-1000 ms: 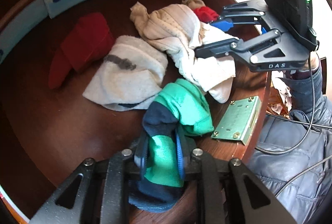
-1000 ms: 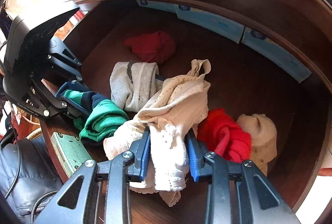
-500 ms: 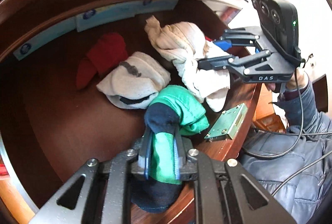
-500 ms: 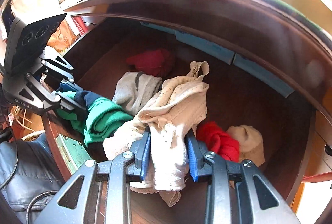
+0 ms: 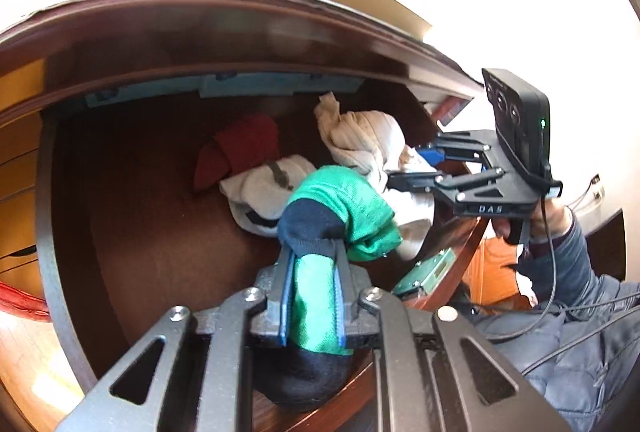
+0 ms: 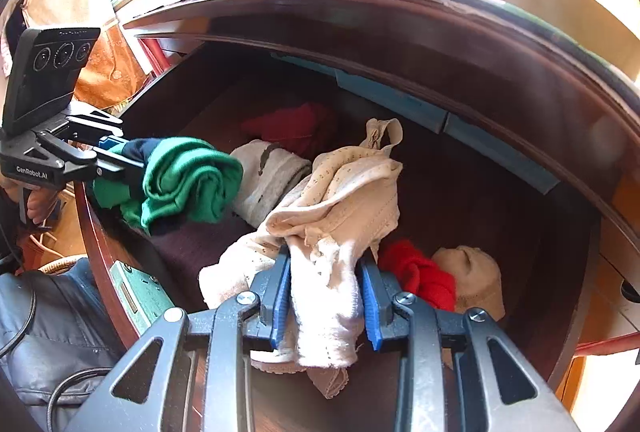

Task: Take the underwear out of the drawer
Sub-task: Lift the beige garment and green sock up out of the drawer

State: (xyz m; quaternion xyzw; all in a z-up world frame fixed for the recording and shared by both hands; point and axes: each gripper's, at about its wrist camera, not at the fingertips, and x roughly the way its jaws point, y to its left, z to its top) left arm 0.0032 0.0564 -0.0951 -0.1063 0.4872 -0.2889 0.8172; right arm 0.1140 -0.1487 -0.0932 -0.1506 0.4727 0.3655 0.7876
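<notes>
Above the drawer [image 6: 500,191], my left gripper [image 5: 312,302] clamps green underwear [image 5: 340,203]; my right gripper [image 6: 324,296] grips a cream garment [image 6: 340,199], possibly underwear too.

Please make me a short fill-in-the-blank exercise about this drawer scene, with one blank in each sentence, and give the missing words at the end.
1. The left gripper is shut on a garment that is navy and ____.
2. The beige dotted garment is pinched by the ____ gripper.
3. Beside the bright red garment in the drawer lies a rolled ____ one.
4. The pads on both grippers' jaws are ____ in colour.

Missing words: green; right; tan; blue
</notes>
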